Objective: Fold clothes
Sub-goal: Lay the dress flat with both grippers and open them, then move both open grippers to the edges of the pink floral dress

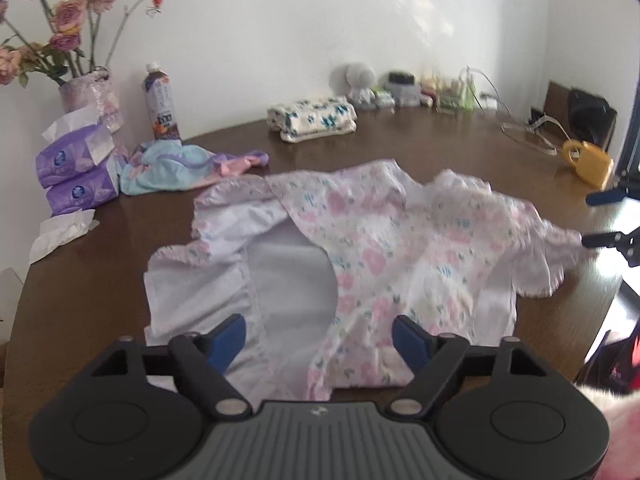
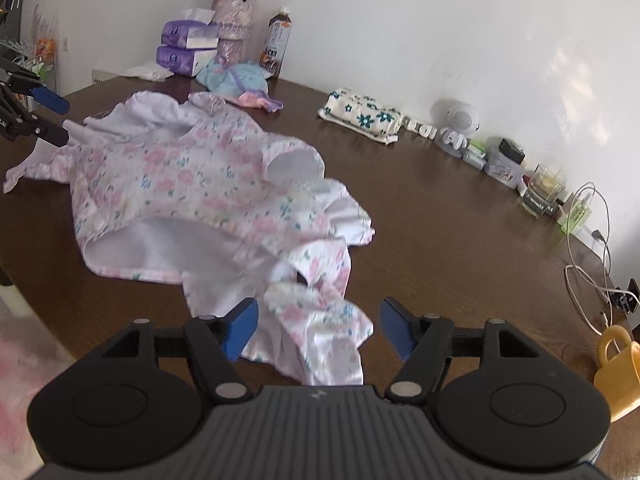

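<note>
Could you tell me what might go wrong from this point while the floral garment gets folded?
1. The floral garment lies crumpled with one flap turned inside out, so a fold could trap wrinkles.
2. Both the left gripper and the right gripper are open over bunched cloth; closing may pinch several layers.
3. The yellow mug stands near the right gripper, and the bottle stands beyond the garment; swung fabric might knock either.

Back by your wall: flower vase, drink bottle, purple tissue packs; yellow mug sits at your table edge.
</note>
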